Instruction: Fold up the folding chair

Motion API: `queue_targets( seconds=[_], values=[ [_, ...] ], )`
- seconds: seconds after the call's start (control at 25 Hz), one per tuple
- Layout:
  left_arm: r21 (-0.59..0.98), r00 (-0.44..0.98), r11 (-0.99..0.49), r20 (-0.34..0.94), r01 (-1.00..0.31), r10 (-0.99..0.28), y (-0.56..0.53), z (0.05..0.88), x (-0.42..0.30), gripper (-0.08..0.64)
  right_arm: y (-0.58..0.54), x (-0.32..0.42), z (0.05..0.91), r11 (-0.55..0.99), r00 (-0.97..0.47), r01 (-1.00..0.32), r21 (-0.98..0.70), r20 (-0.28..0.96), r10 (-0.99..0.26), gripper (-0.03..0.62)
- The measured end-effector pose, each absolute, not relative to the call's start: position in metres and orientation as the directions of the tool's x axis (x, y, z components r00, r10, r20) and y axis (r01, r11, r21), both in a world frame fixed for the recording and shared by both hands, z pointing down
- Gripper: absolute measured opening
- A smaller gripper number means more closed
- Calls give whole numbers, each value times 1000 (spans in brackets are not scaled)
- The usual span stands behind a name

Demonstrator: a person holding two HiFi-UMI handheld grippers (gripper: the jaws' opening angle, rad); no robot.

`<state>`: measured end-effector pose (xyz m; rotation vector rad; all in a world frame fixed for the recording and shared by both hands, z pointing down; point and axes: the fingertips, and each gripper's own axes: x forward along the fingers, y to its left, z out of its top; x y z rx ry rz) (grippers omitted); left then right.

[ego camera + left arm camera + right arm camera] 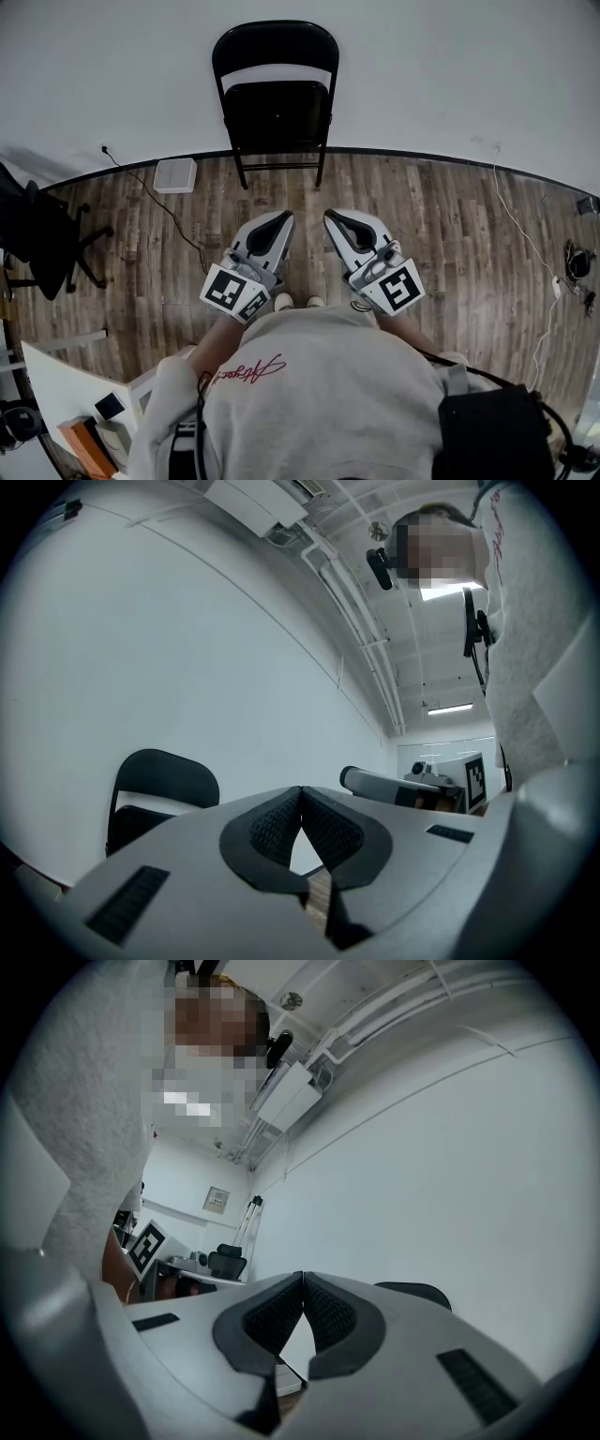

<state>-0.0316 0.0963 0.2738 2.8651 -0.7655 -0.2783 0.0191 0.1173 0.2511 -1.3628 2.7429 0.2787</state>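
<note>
jaws pressed together and empty on both my left gripper (280, 221) and right gripper (334, 220), side by side near my body. i judge this to be the approach step. the black metal folding chair (277, 111) stands unfolded at the far wall, well apart, straight ahead between them. next i'd close in, spread the jaws and take the seat's front edge.

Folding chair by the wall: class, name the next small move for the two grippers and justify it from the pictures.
Probably carry both grippers forward to the folding chair. It stands unfolded at the wall, well apart from the left gripper and right gripper, and both are shut and empty, so nothing can be gripped yet.
</note>
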Motion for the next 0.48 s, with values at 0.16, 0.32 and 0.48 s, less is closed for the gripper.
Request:
queue_targets(
  seconds=[0.16, 0.32, 0.48],
  values=[
    [202, 840, -847, -146, -492, -523, 97, 271, -31, 17, 121, 19, 249, 608, -624, -781, 142, -144, -768, 18],
    [198, 837, -844, -145, -498, -528, 96, 269, -26, 17, 121, 20, 249, 618, -633, -774, 141, -138, -762, 18],
    [195, 832, -840, -147, -506, -535, 98, 268, -20, 17, 122, 26, 249, 622, -638, -770, 142, -132, -759, 18]
  ],
)
